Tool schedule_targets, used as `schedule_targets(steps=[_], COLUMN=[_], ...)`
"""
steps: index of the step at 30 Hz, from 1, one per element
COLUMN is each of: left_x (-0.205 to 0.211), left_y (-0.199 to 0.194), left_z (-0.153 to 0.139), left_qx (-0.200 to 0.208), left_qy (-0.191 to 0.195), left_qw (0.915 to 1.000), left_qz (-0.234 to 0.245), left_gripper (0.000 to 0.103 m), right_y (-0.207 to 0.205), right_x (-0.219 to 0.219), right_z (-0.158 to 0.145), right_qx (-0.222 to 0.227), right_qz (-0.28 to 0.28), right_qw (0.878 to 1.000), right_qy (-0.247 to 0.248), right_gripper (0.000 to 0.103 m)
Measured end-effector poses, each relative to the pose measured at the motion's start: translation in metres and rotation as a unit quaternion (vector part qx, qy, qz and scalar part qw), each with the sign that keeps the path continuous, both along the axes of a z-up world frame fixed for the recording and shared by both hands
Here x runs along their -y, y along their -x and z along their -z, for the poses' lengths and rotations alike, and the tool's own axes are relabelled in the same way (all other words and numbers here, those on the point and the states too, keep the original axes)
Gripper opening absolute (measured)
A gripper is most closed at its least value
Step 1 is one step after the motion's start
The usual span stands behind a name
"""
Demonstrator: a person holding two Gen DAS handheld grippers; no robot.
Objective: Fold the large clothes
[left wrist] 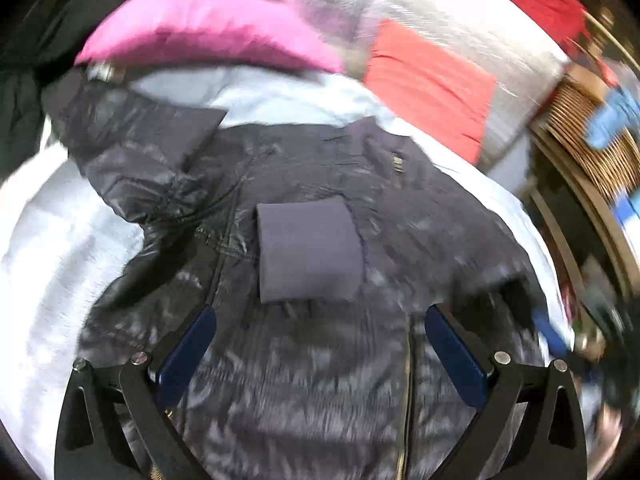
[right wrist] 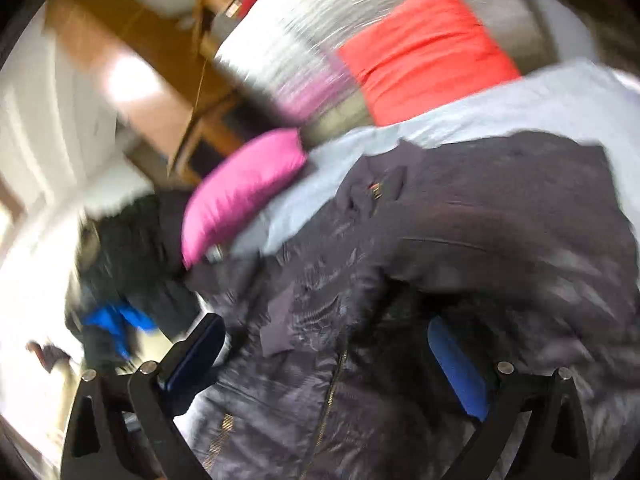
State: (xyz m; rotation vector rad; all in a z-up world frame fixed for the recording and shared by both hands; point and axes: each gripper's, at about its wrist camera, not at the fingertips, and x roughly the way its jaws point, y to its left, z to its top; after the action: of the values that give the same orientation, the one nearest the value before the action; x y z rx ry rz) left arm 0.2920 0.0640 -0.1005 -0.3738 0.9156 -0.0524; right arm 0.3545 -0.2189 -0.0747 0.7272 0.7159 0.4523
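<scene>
Op: Currently I see the dark jacket (left wrist: 304,216) spread on the pale sheet (left wrist: 60,240), front zipper (left wrist: 406,380) up, one cuff (left wrist: 308,252) folded across the chest.
Obs: Grippers?
Op: My left gripper (left wrist: 320,344) and right gripper (right wrist: 324,360) both stand wide, nothing pinched.
Obs: Obstructions?
Op: Pink cushion (left wrist: 208,28) touches the collar; red cushion (left wrist: 428,84) sits apart; black garment (right wrist: 132,256) heaped beside. Blurred.

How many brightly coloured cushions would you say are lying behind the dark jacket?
2: a pink cushion at the jacket's collar end, and a red cushion further back on the silver cover. Others may be hidden.
</scene>
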Motion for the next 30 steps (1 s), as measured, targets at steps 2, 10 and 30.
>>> schedule_targets(steps=[2, 10, 30], left_x=[-0.009, -0.022, -0.041], left_y=[-0.016, -0.054, -0.079], left_z=[0.013, 0.042, 0.056], left_qx=[-0.023, -0.067, -0.028], left_qy=[0.039, 0.113, -0.051], left_qw=[0.9988, 0.9876, 0.9979], left_qz=[-0.020, -0.085, -0.026], left_gripper=[0.103, 0.078, 0.009], right_y=[-0.002, -0.006, 0.027], right_x=[0.018, 0.077, 0.094], right_z=[0.006, 0.060, 0.018], right_qx=[-0.023, -0.105, -0.067], right_qz=[0.021, 0.124, 0.118], right_qw=[0.999, 0.953, 0.985], right_qy=[-0.040, -0.256, -0.109], right_gripper=[0.103, 0.103, 0.103])
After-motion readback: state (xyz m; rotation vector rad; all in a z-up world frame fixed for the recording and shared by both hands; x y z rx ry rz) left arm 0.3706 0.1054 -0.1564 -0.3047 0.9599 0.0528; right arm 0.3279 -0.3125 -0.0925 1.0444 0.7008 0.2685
